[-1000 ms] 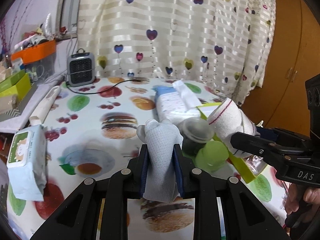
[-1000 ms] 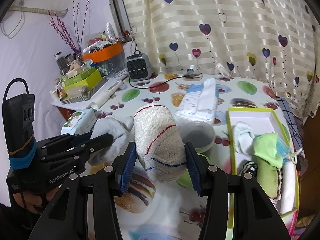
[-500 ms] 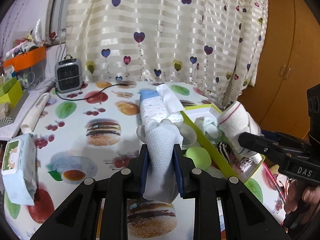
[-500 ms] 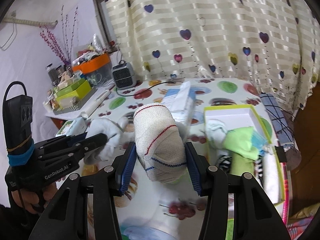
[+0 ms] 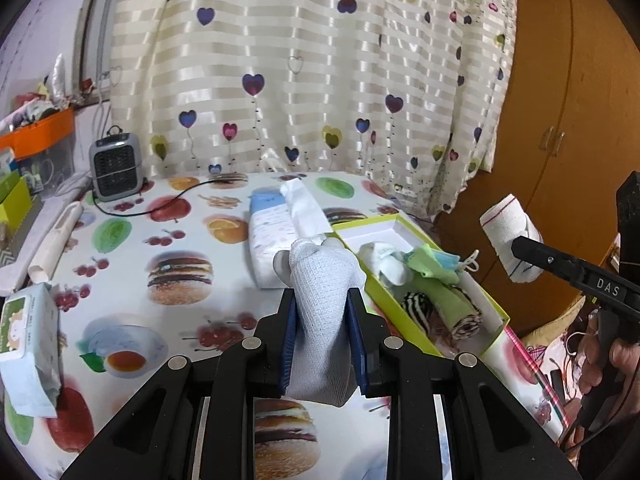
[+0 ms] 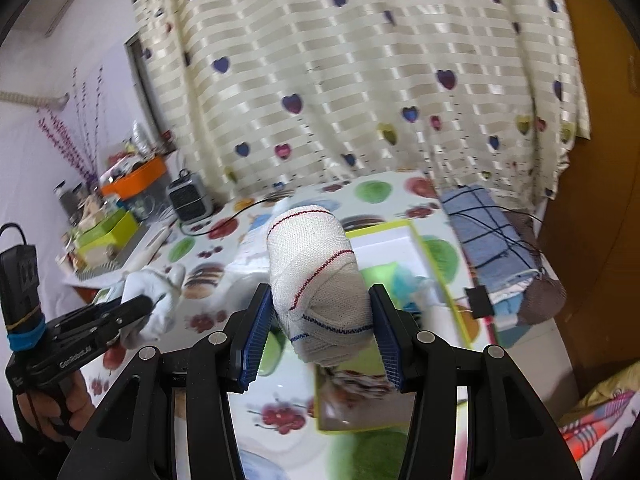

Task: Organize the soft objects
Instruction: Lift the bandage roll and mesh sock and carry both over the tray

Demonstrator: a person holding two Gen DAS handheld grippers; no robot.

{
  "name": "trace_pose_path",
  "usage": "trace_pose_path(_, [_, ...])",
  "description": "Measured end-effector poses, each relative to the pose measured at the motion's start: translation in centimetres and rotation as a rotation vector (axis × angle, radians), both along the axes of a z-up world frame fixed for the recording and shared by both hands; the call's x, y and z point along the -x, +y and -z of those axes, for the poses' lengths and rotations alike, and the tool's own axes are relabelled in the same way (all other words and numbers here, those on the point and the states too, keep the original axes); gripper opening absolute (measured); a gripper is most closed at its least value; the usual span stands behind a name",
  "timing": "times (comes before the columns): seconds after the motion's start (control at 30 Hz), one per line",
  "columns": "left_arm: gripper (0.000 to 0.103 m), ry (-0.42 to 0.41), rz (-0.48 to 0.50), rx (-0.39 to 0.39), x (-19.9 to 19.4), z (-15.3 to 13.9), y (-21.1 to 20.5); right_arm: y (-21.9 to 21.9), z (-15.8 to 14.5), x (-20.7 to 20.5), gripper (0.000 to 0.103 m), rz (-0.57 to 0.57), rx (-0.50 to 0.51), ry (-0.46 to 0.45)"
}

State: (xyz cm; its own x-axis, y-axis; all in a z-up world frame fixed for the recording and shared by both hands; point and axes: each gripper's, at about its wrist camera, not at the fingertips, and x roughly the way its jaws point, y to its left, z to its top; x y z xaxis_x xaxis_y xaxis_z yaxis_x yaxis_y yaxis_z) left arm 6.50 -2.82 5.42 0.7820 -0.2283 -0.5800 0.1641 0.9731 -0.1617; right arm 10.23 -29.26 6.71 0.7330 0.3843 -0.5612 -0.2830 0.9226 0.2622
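Both claws loaded, one sock roll each

Left gripper (image 5: 322, 312) pinches a grey sock (image 5: 320, 304); right gripper (image 6: 320, 312) squeezes a red-striped roll (image 6: 316, 280) near the green box (image 5: 416, 340).

White letters "DAS" stand on the right gripper (image 5: 516, 246); "GenRobot.AI", blurred, runs along the left gripper's (image 6: 138, 304) black body.

A lived-in room of a home is shown. The desk (image 5: 132, 280) is covered by an oilcloth printed with burgers and fruit, and a striped curtain (image 5: 304, 64) dotted with hearts is hung behind it. A small fan heater (image 5: 114, 168) is plugged in at the back, a pack of wet wipes (image 5: 26, 344) is laid near the edge, and wooden wardrobe doors (image 5: 568, 112) (brass-handled) are seen to the right.
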Motion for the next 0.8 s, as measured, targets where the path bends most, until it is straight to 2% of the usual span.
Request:
trace_pose_path(0.4, [0.023,0.008,0.033,-0.004,-0.5,0.1,-1.9,-2.6,1.1,-0.4,0.05,0.052,-0.016,0.027])
trace_pose_path(0.8, [0.023,0.034,0.04,-0.018,-1.9,0.7,-2.9,-2.8,4.2,-5.4,0.05,0.062,0.011,0.099])
